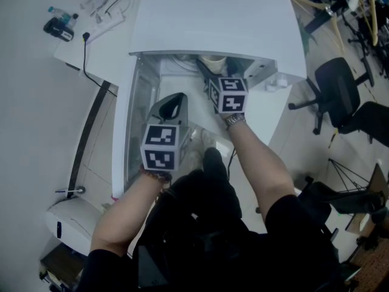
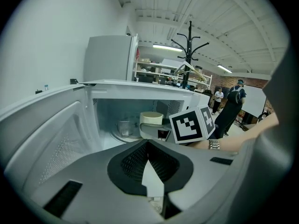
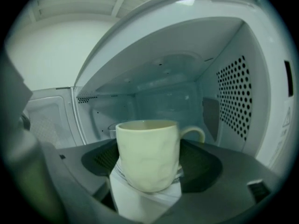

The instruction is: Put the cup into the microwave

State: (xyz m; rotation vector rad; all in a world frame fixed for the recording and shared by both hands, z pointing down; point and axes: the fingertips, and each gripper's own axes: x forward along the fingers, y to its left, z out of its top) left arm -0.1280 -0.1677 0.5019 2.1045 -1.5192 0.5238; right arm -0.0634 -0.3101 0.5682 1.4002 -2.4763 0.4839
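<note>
The right gripper [image 3: 147, 185] is clamped on a cream, dimpled cup [image 3: 148, 160] with a loop handle, upright inside the smooth white microwave's [image 3: 233, 97] perforated-walled cavity, while the left gripper [image 2: 148, 171] has its jaws together, empty.

Left hand-held gripper [image 2: 148, 149] closed; right hand-held gripper [image 3: 147, 190] clamps cup [image 3: 148, 155].

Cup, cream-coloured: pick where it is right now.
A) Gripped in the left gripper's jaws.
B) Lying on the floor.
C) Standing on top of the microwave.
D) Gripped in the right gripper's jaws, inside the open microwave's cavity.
D: the right gripper view shows the cup clamped between the jaws of the right gripper, with the perforated wall and ceiling of the microwave around it.
</note>
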